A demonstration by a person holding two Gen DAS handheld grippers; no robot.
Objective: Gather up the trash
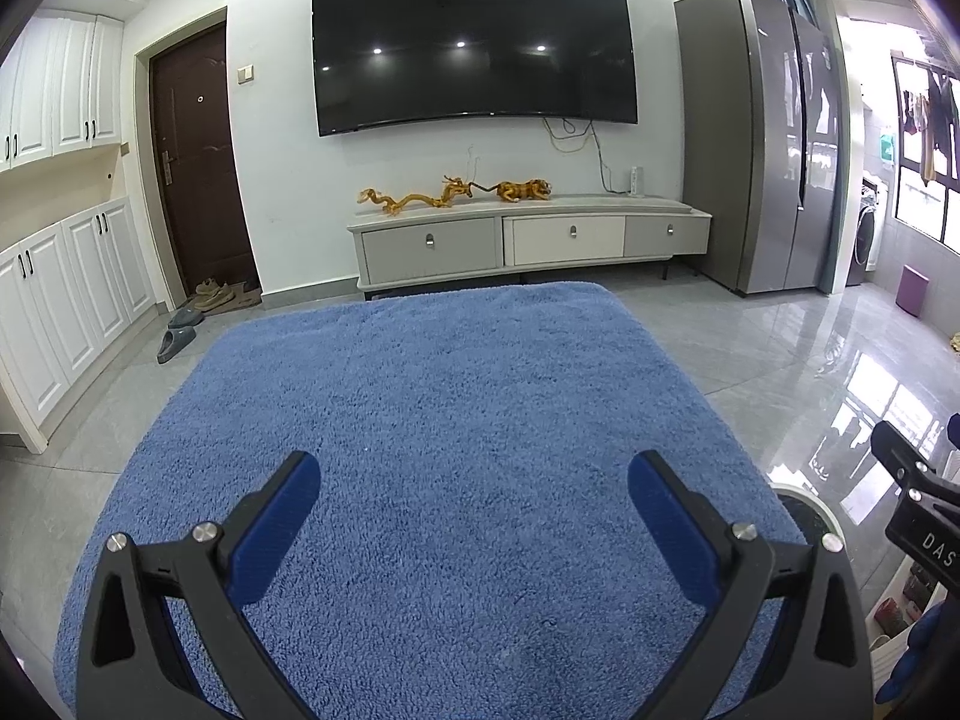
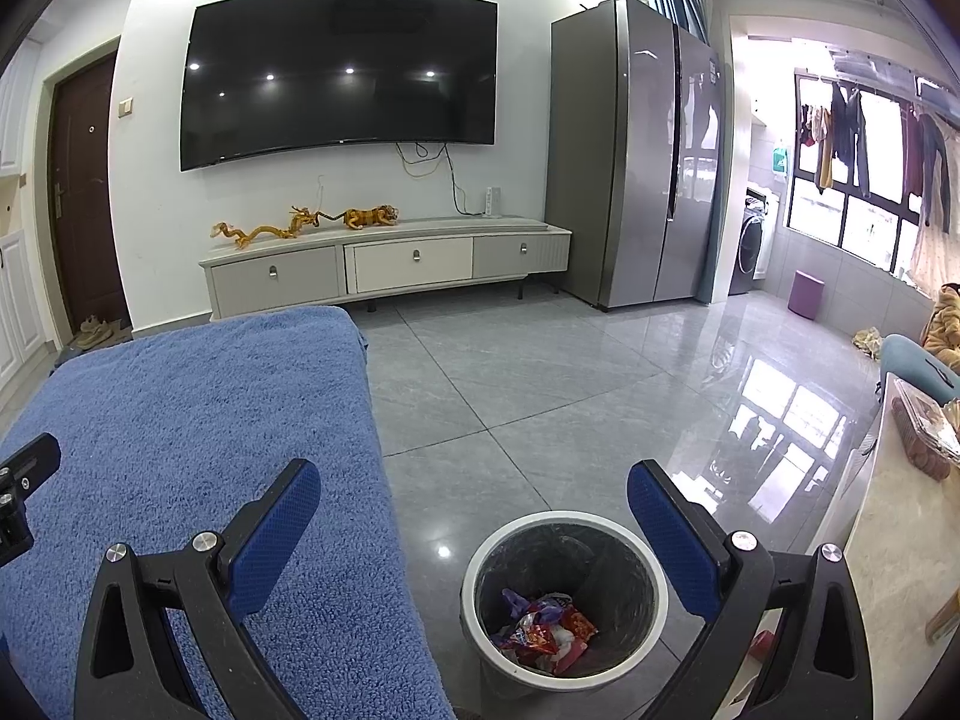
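I judge the collecting nearly or fully done: both my tools gape wide and hold nothing. My right tool (image 2: pixel 474 498) hangs over the trash bin (image 2: pixel 564 600), which stands on the floor just right of the blue-towelled surface (image 2: pixel 180 420), crumpled wrappers (image 2: pixel 543 630) inside. My left tool (image 1: pixel 474 498) hovers above that surface, where I see no trash. Next calls for scanning for leftovers.

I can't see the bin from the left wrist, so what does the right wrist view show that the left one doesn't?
Right wrist only: inside the trash bin, where crumpled wrappers lie, with the open right gripper above it. Left wrist only: slippers by the door, and the open left gripper over the blue towel. Both: the towel, TV and fridge.
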